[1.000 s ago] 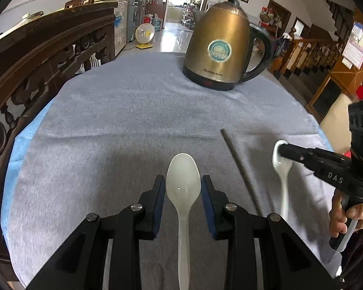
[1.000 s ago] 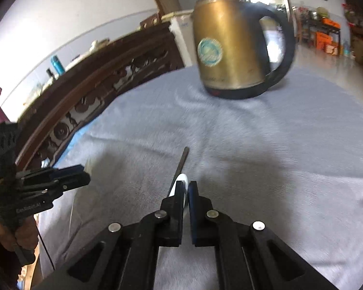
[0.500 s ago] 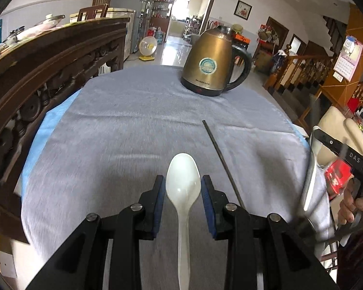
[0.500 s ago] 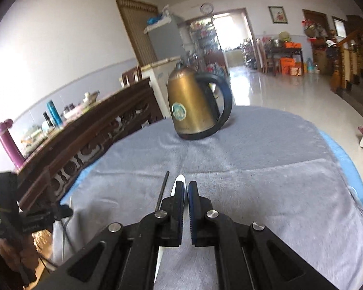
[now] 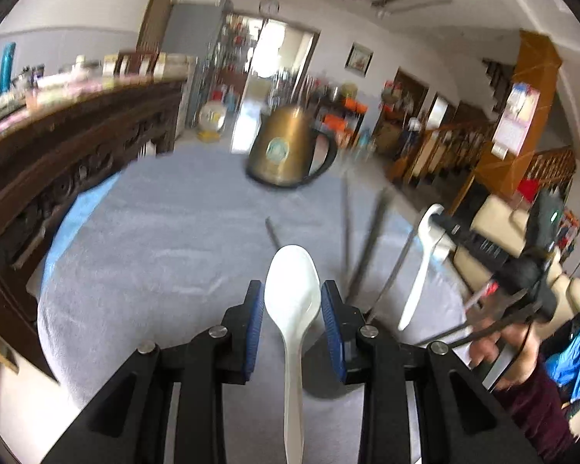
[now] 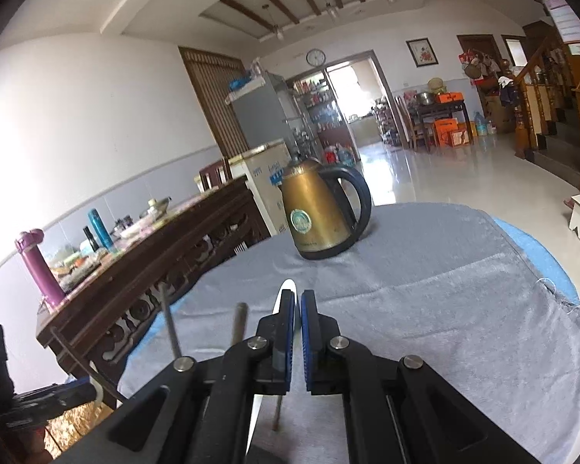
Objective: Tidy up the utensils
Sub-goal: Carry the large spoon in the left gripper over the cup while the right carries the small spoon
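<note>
Grey-clothed tabletop [image 5: 166, 239] below, gold kettle [image 5: 286, 150] at twelve o'clock. Left tool [image 5: 292, 321] part-open, clamped on a white spoon [image 5: 292, 297], bowl forward. Right tool [image 6: 297, 309] at three o'clock, closed on a second spoon [image 5: 421, 266], handle hanging. Both lifted clear, probably for carrying together. Chopstick [image 5: 272, 230] lying at twelve o'clock.

White walls [image 6: 77, 116]; glossy tile floor [image 6: 464, 170]; carved dark sideboard [image 6: 143, 270]; bright doorway [image 6: 352, 89]; wall clock [image 6: 315, 57].
</note>
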